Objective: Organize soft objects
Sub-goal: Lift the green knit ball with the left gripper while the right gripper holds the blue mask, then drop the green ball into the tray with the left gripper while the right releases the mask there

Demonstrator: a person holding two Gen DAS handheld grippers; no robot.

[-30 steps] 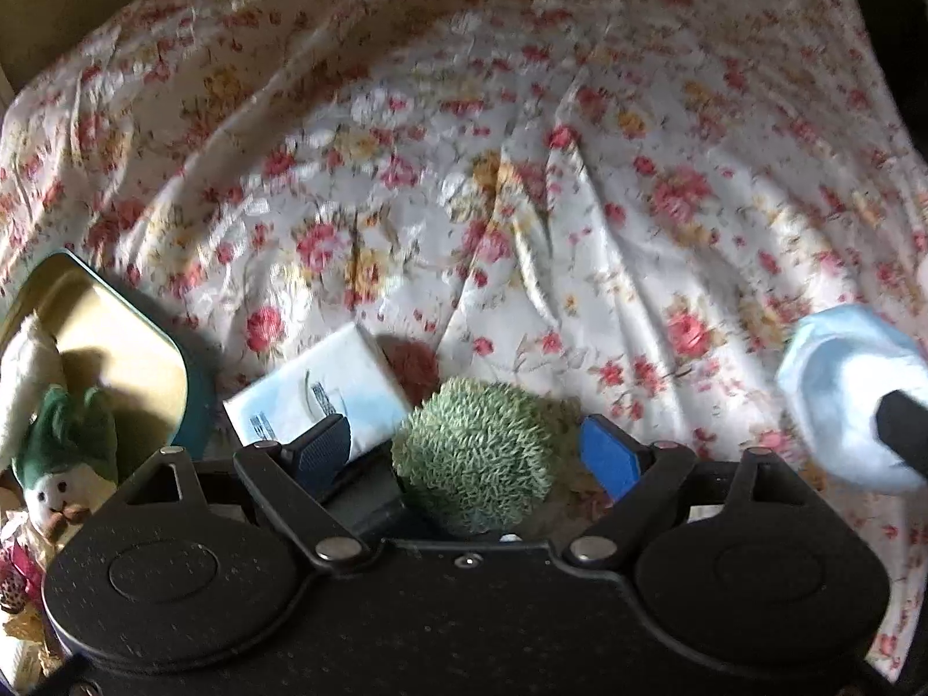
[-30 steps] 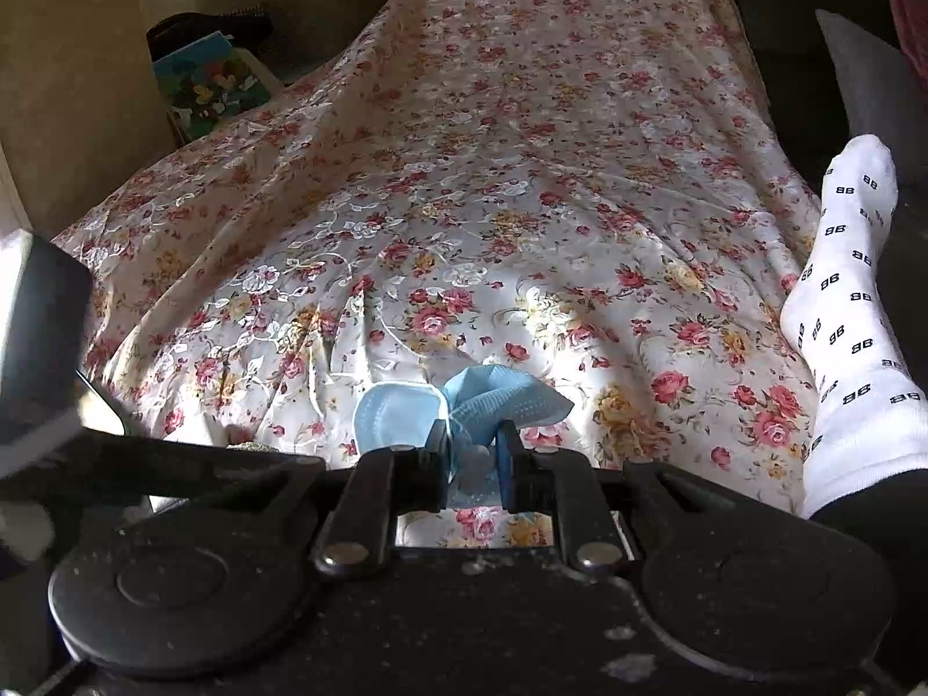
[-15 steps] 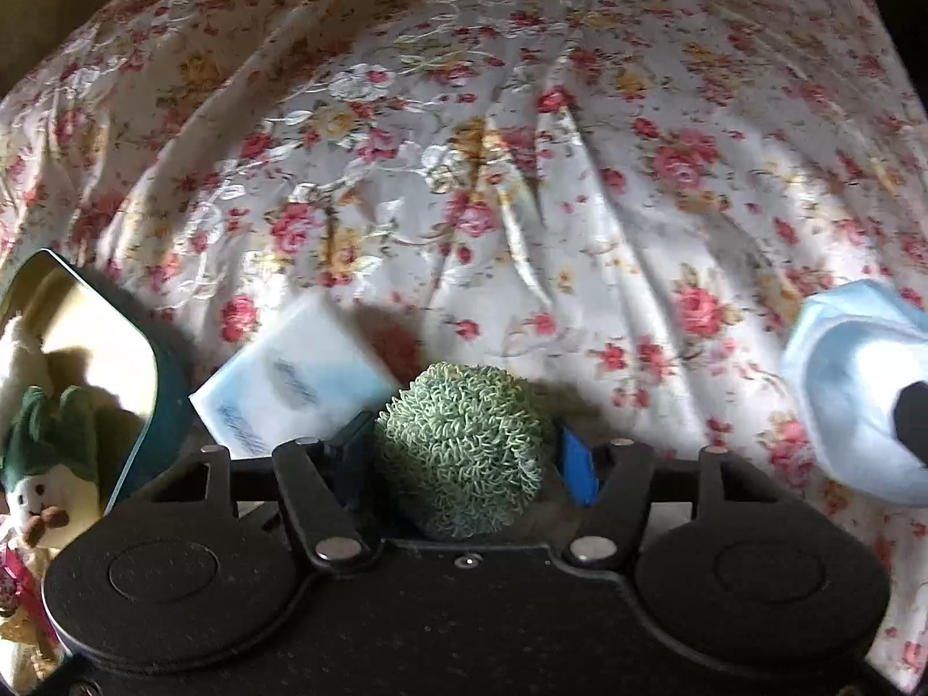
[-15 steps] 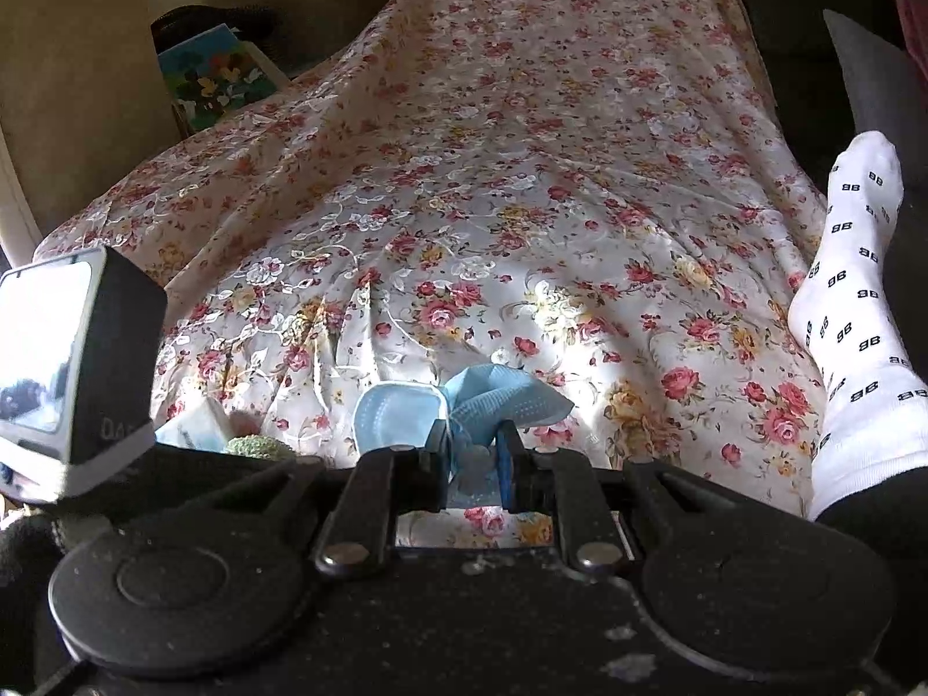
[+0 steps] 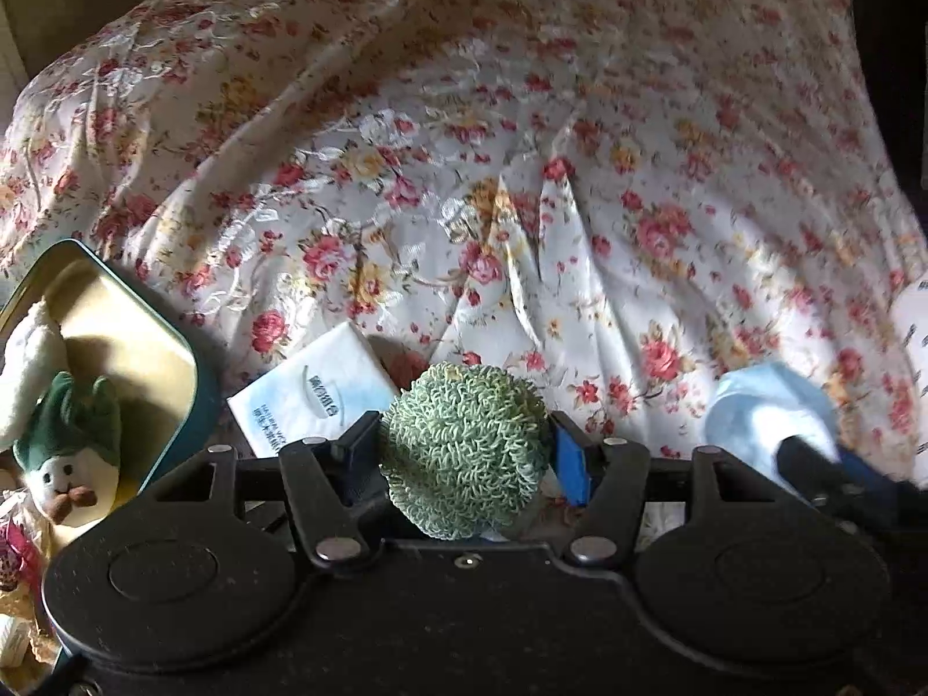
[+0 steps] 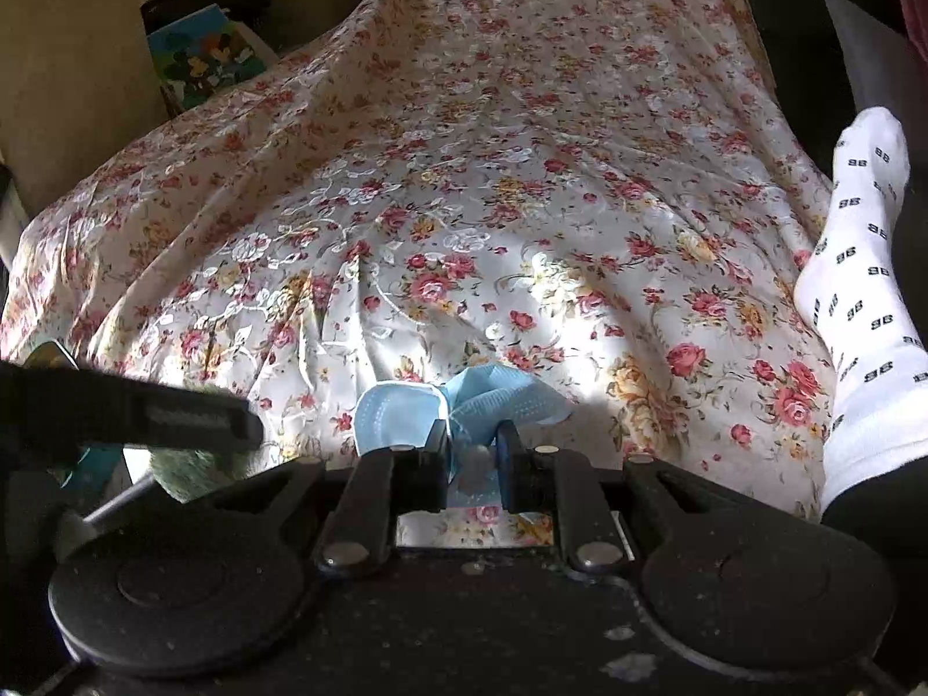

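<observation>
Floral bedspread (image 5: 522, 185) behind, left hand-held gripper (image 5: 464, 446) has just closed, clamping the green ball (image 5: 464, 452).

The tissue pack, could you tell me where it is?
In the left wrist view, the tissue pack lies on the floral cloth, lower left, between the tin and the green ball.

A home, most likely a bedroom: a floral sheet (image 6: 493, 185) drapes a soft, bed-like surface, a person's foot in a white sock (image 6: 864, 290) rests on it, and a colourful picture book (image 6: 203, 58) lies beside it.
</observation>
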